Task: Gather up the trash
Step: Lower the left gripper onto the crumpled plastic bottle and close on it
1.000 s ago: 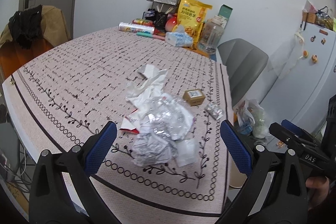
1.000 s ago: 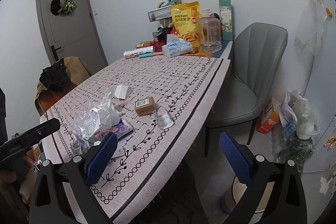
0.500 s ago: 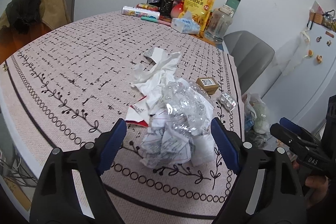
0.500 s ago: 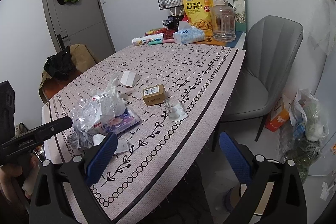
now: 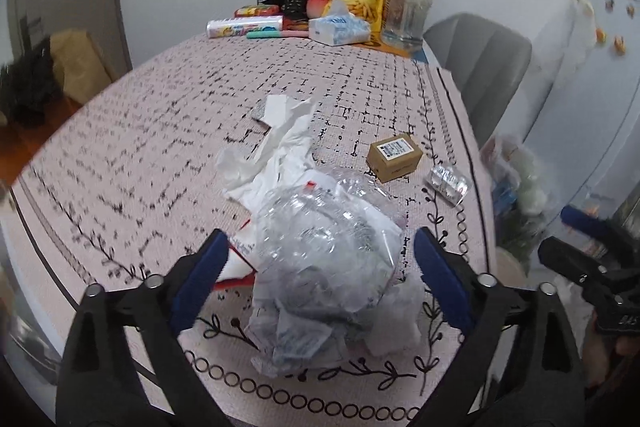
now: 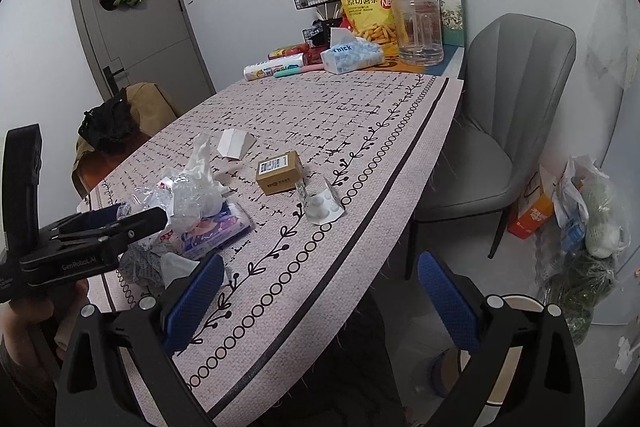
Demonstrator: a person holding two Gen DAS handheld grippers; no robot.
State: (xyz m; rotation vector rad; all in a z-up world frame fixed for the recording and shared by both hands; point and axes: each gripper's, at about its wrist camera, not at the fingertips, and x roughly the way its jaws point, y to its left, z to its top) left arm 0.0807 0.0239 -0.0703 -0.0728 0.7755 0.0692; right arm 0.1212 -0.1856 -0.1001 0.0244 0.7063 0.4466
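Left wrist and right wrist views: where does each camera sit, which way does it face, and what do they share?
Left wrist: on the left gripper, facing down at the trash pile between its opening fingers; the right gripper shows at the frame's right.
Right wrist: on the right gripper, open, over the table edge.
Shared: pile, cardboard box.

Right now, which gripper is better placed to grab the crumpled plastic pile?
Left. The left gripper already straddles the plastic pile, jaws opening, while the right gripper hangs open past the table edge.
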